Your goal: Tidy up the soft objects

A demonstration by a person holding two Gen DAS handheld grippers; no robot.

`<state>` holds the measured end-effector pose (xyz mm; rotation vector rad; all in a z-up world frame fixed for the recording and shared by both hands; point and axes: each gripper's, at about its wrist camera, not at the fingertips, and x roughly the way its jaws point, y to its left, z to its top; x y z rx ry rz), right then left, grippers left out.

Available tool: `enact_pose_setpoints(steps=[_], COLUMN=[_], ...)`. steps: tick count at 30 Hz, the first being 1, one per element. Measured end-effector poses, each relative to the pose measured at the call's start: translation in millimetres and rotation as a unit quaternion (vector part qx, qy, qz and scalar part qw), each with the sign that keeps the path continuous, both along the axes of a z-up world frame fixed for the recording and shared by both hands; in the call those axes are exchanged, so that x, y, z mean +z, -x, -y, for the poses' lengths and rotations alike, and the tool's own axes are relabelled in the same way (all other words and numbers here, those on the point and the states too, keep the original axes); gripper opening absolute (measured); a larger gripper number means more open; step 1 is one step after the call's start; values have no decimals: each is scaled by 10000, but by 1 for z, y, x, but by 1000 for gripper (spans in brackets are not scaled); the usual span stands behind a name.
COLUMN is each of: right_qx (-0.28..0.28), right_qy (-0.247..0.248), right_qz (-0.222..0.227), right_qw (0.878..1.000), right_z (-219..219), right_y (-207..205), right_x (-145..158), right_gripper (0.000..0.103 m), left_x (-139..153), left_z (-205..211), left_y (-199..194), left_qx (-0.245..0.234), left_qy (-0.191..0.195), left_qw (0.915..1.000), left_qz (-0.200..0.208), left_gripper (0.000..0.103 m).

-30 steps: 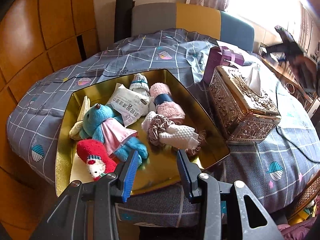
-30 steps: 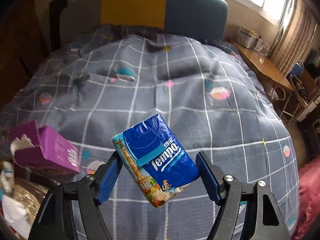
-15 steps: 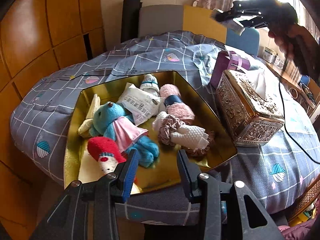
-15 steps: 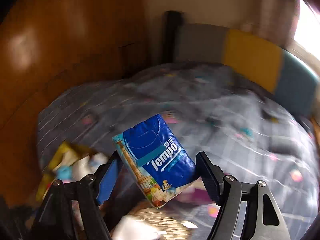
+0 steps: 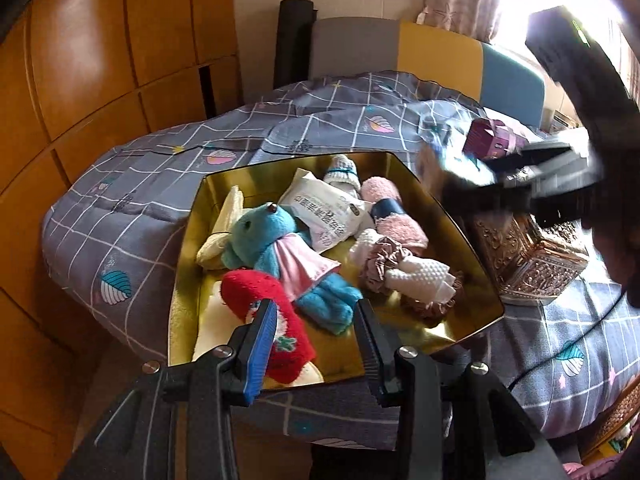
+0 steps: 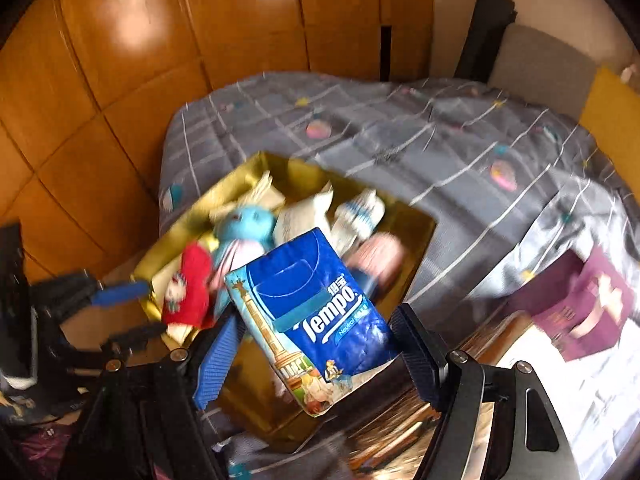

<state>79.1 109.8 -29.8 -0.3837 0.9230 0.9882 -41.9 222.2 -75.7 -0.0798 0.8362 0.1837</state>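
Note:
My right gripper is shut on a blue Tempo tissue pack and holds it in the air above the right part of the gold tray. In the left wrist view the gold tray holds a blue plush rabbit, a red sock, a white wipes pack, a pink rolled towel and a white knit piece. My left gripper is open and empty at the tray's near edge. The right gripper shows blurred over the tray's right rim.
An ornate metal tissue box stands right of the tray. A purple box sits behind it. The grey checked cloth covers the round table. Wooden panels are at the left, a chair at the back.
My right gripper has swung left with the tissue pack, from over the far side of the table to above the gold tray. My left gripper has stayed open and moved slightly closer to the tray.

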Motion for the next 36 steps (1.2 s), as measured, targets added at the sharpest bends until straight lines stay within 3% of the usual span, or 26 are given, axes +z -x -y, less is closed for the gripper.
enact_pose_setpoints(steps=[5, 11, 20, 32, 36], right_qx=[-173, -400, -1014, -1017, -1021], right_qy=[19, 218, 641, 576, 475], right_qz=[87, 603, 555, 637, 749], right_qw=[9998, 9971, 9912, 9911, 9908], right_z=[-6, -18, -32, -41, -41], right_y=[23, 38, 7, 11, 20], right_x=[-24, -39, -74, -81, -77], right_gripper=[75, 75, 75, 75, 80], left_x=[-2, -1, -1, -1, 3], left_z=[-5, -9, -15, -18, -18], left_y=[0, 1, -2, -10, -11], left_qx=[92, 271, 453, 629, 719], left_qy=[10, -6, 0, 9, -33], left_qw=[10000, 9996, 9990, 9980, 9974], left_qz=[-25, 12, 28, 22, 55], left_gripper=[40, 40, 40, 40, 40])
